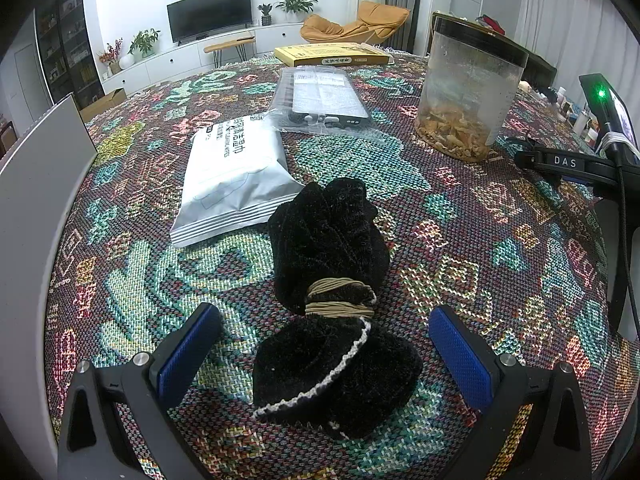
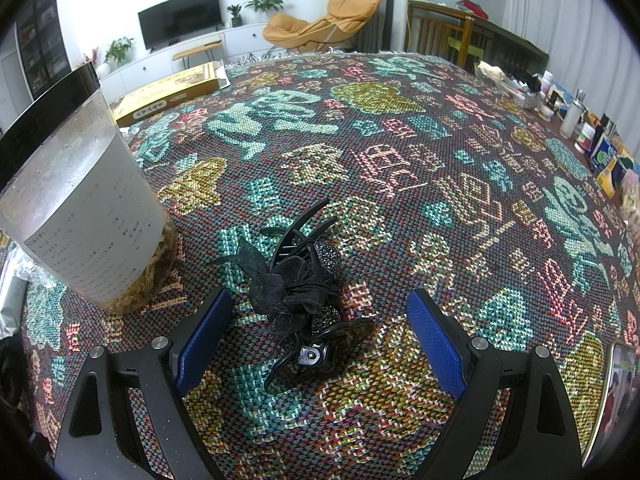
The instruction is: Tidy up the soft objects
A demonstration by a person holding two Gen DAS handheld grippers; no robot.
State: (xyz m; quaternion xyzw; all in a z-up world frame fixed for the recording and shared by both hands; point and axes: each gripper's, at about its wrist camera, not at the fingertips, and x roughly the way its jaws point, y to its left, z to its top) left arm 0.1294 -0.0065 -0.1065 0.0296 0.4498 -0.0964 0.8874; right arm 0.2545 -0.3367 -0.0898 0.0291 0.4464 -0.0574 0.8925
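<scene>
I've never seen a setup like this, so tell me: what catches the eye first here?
The loud woven tablecloth fills both views. On it, a black velvet pouch tied with tan cord lies between the left gripper's open blue jaws. A black hair claw clip with a fabric flower lies between the right gripper's.

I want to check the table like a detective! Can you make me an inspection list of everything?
Surface: colourful woven tablecloth, flat.
Job's things: black velvet pouch tied with tan cord; black hair claw with fabric flower.
Clutter: silver packet, bagged device, yellow box, clear jar.
Grippers: left gripper open around pouch; right gripper open around claw.
Cables: black cable.
Surroundings: TV, orange chair.
</scene>
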